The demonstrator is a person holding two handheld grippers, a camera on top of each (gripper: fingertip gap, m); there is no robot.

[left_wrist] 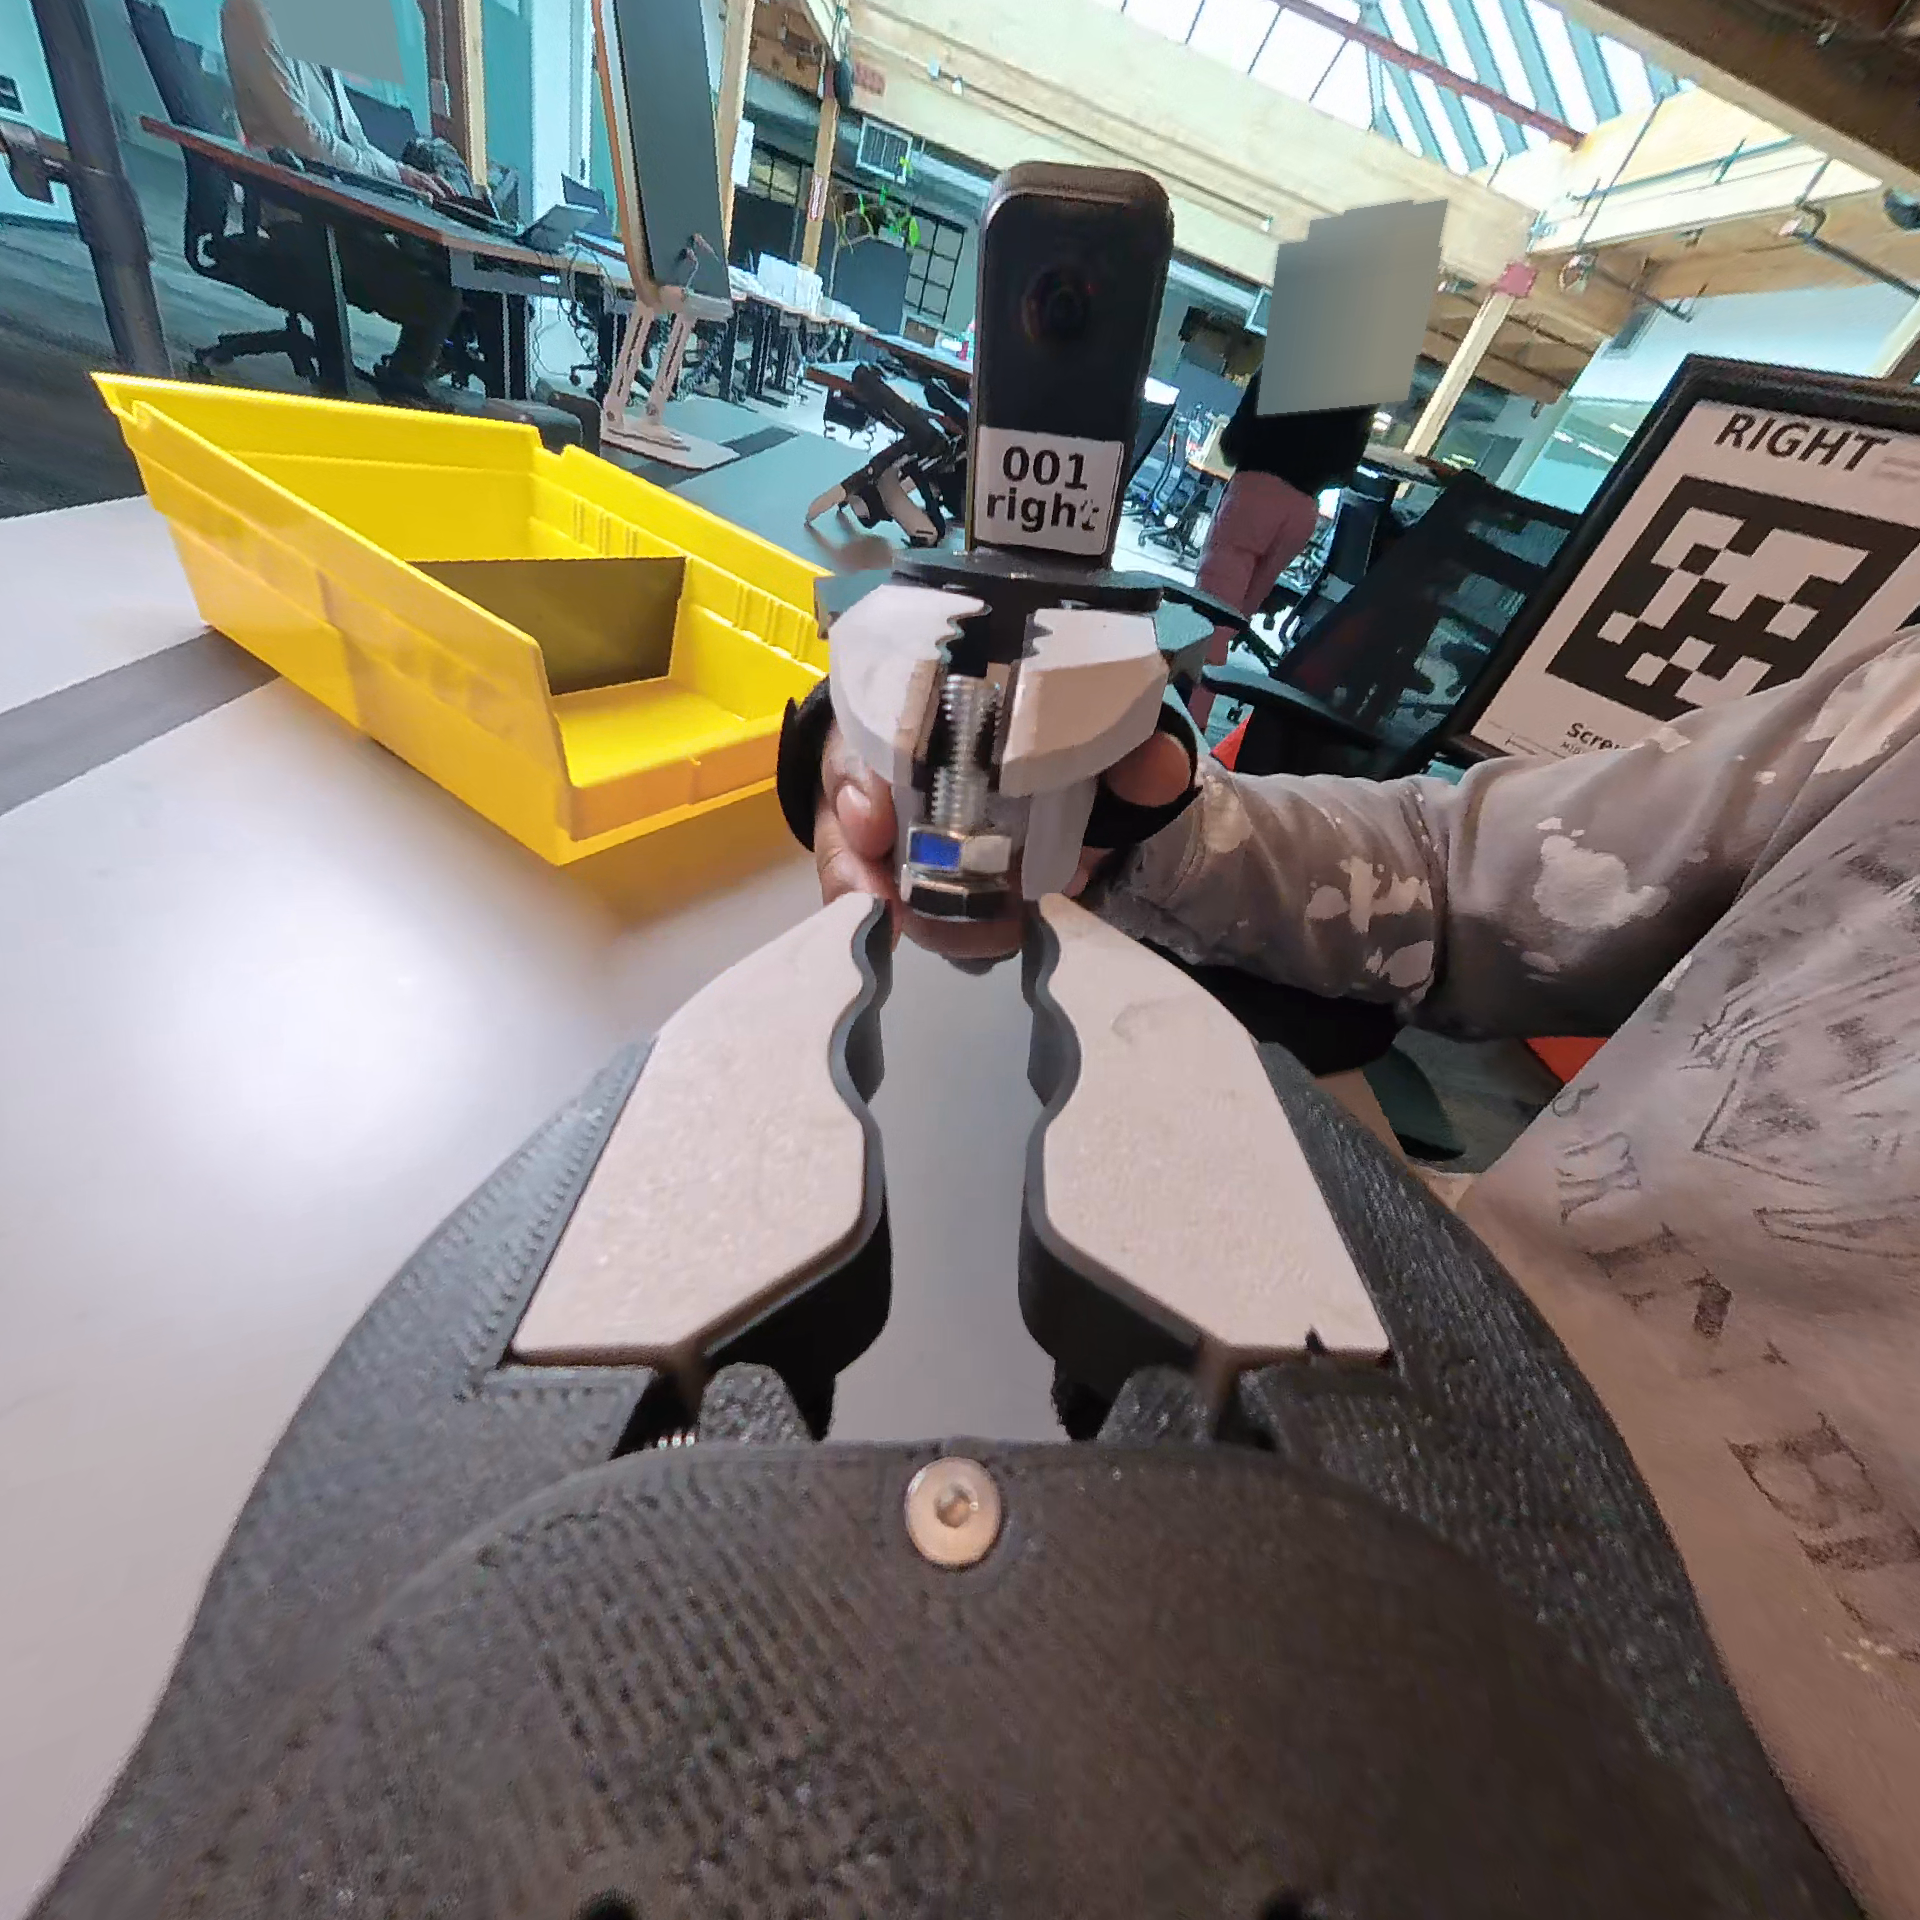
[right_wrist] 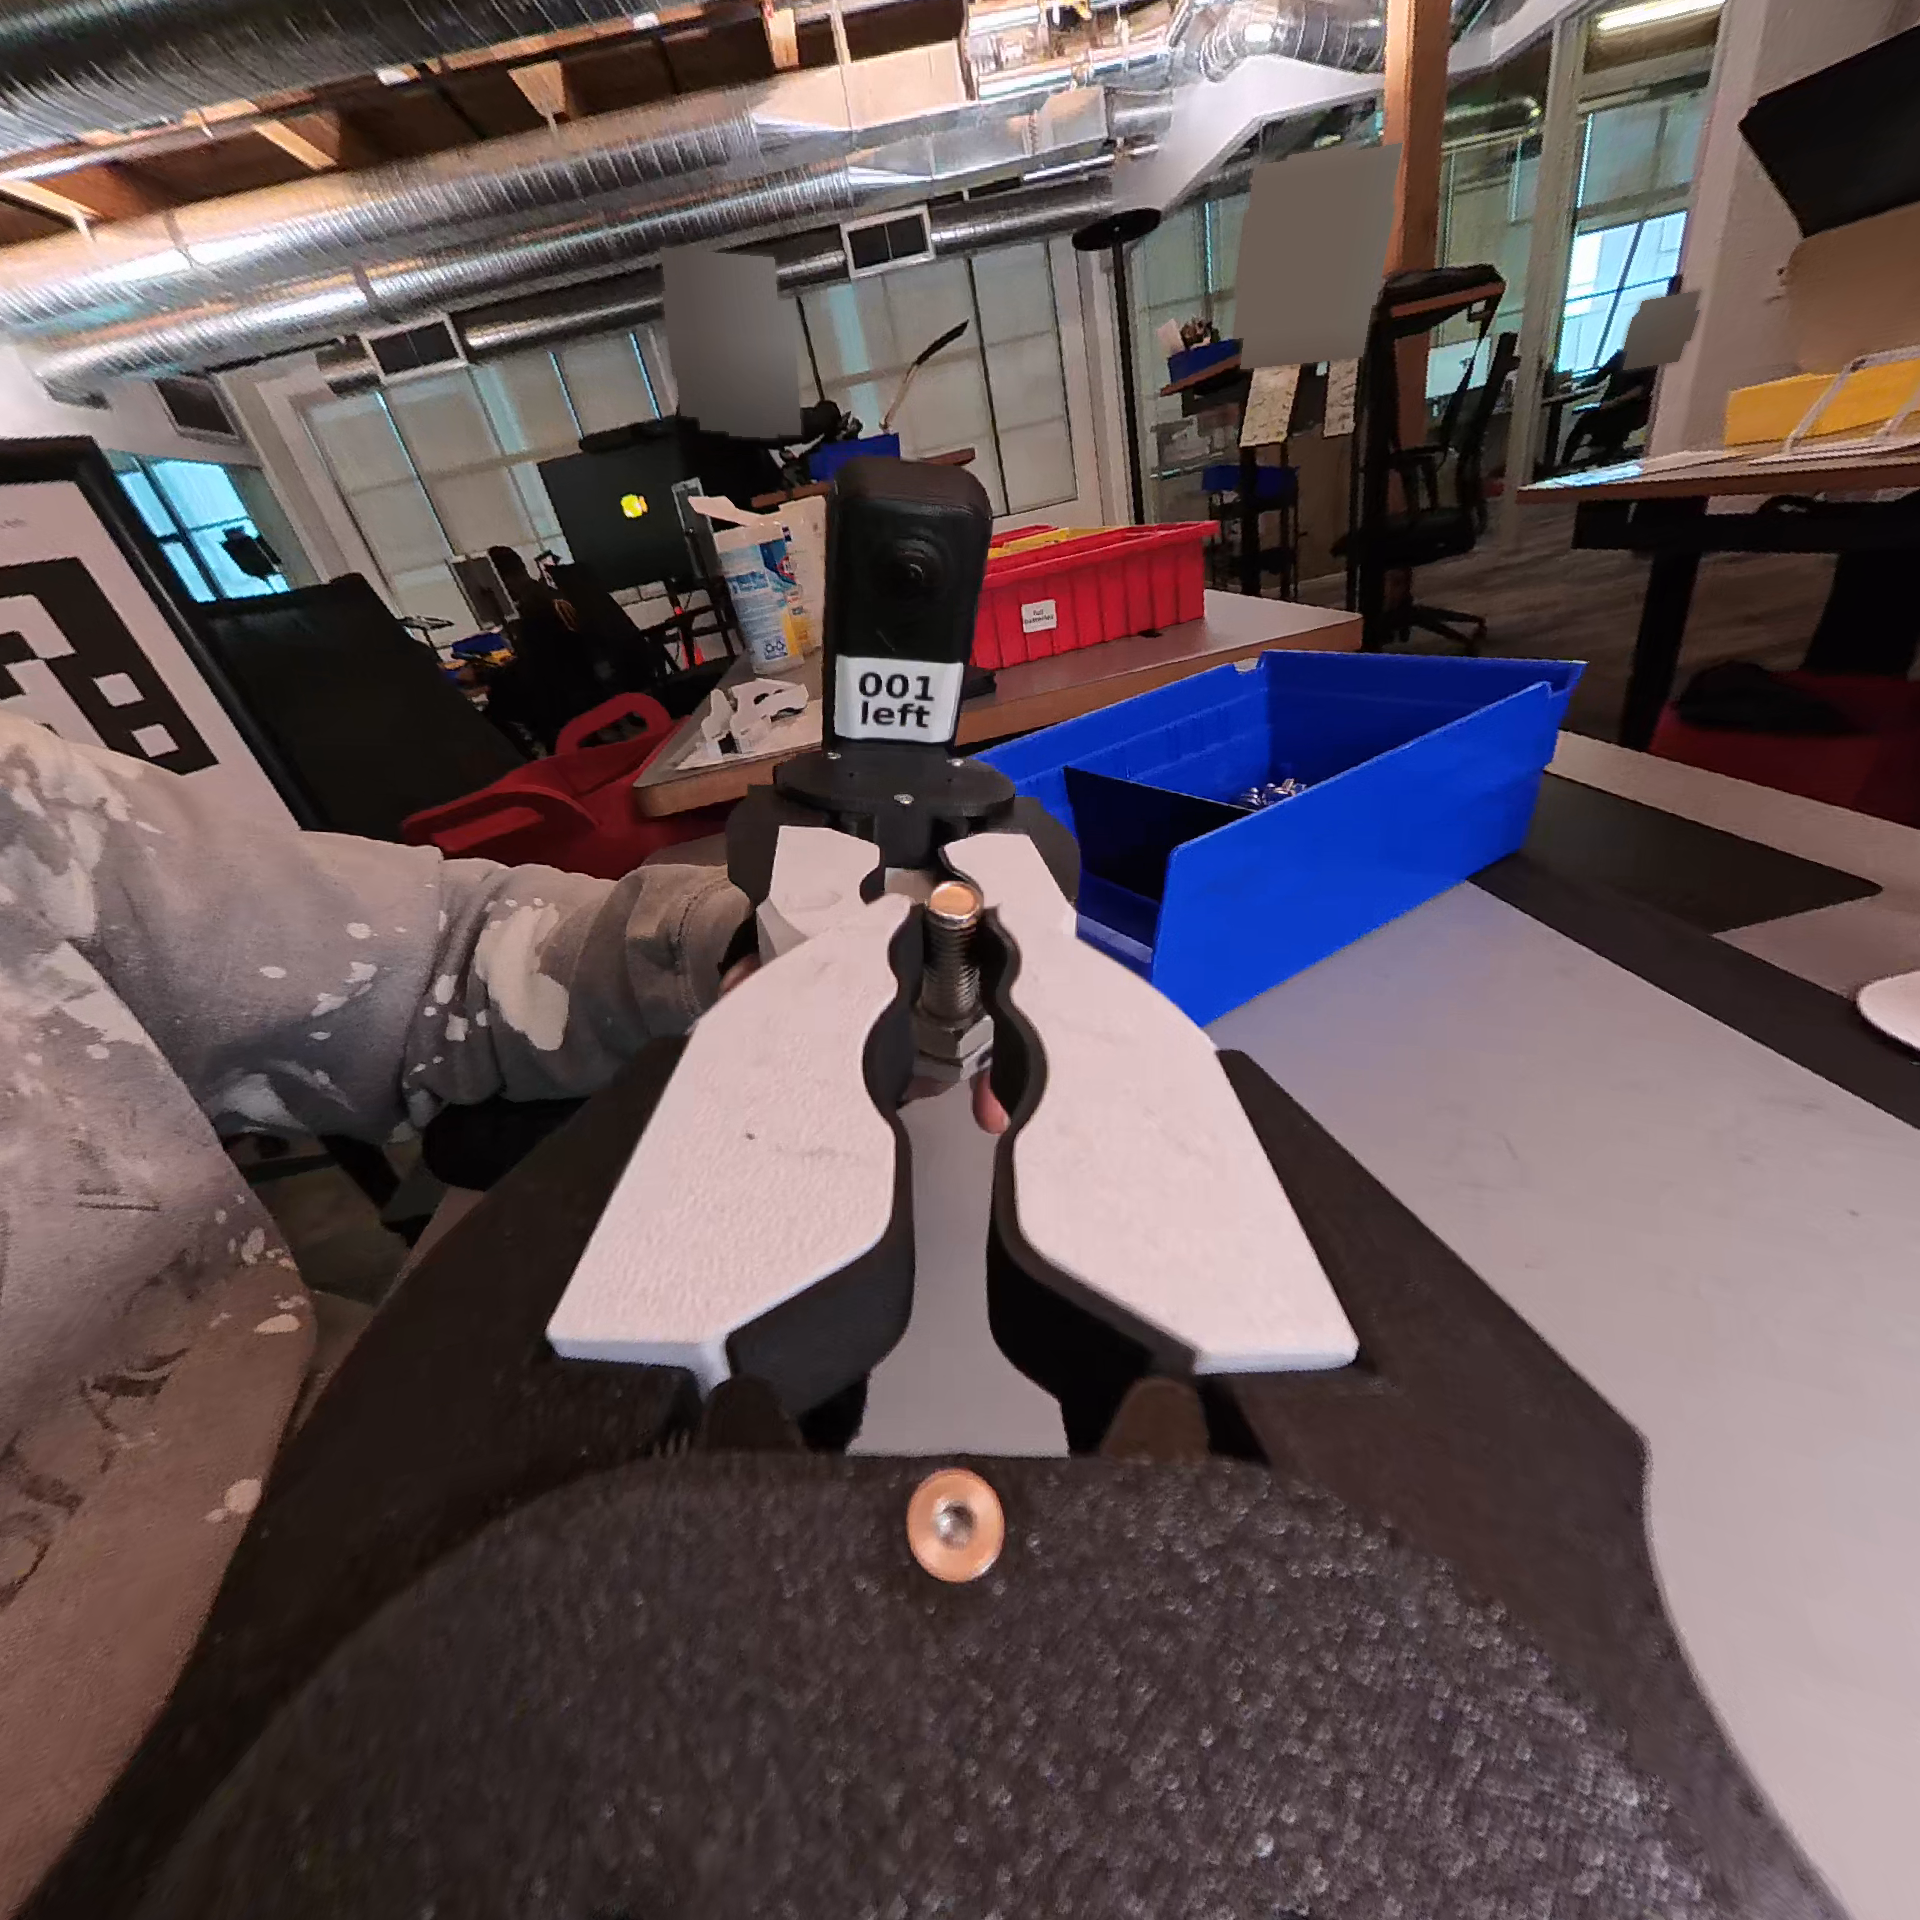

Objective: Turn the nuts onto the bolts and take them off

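A silver bolt (left_wrist: 966, 743) stands roughly upright between the two grippers, which face each other. My right gripper (right_wrist: 951, 935) is shut on its threaded shaft (right_wrist: 948, 971). The shaft's round end (right_wrist: 951, 902) sticks out past the fingertips. Two hex pieces sit stacked at the bolt's lower end: a shiny nut (left_wrist: 951, 852) and a darker hex piece (left_wrist: 956, 902) under it. My left gripper (left_wrist: 961, 920) has its fingertips (left_wrist: 878, 925) closed on either side of the darker hex piece. I cannot tell whether that piece is a nut or the bolt's head.
A yellow bin (left_wrist: 343, 582) lies on the grey table (left_wrist: 208, 1091) to the left. A blue bin (right_wrist: 1299, 862) holding metal parts lies to the right. A board with a black-and-white marker (left_wrist: 1725, 582) stands behind. The person's sleeve (left_wrist: 1455, 852) reaches in. Less than 4 cm separates the two grippers' tips.
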